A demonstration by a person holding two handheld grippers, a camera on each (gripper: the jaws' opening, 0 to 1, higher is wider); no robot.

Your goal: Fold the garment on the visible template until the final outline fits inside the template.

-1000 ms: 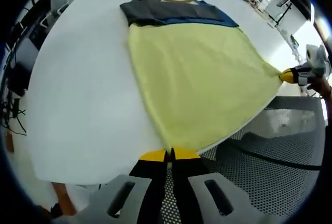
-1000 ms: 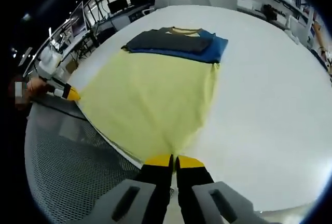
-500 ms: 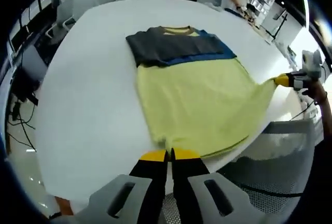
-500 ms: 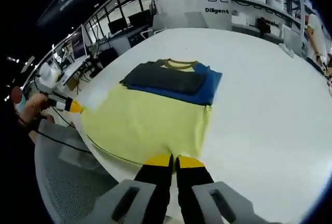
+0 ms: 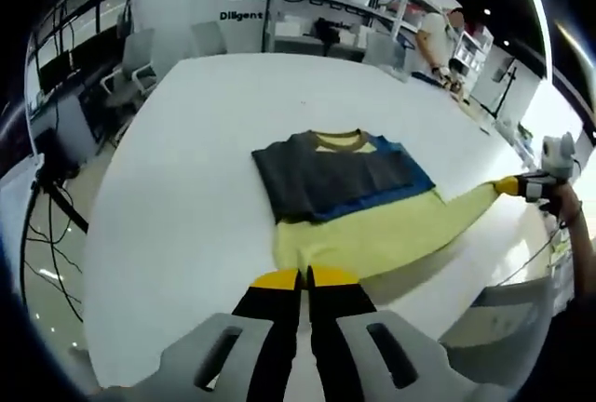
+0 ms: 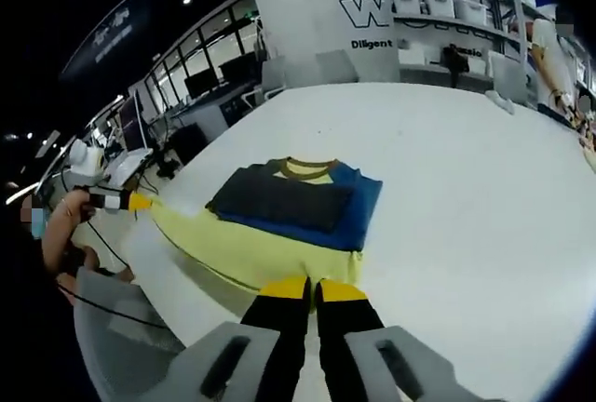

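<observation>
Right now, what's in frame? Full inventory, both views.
garment: 1, yellow body with a dark grey and blue folded top part and an olive collar, lying on the table, its bottom hem lifted by both grippers
table: 1, white, large with a rounded edge, under the garment
chair: 1, grey mesh, at the near table edge
shelving: white, with boxes, against the back wall
wall sign: dark lettering on white, behind the table
person: 1, standing by the far shelves
left gripper: yellow tips, shut on the garment's hem
right gripper: yellow tips, shut on the hem's other corner
</observation>
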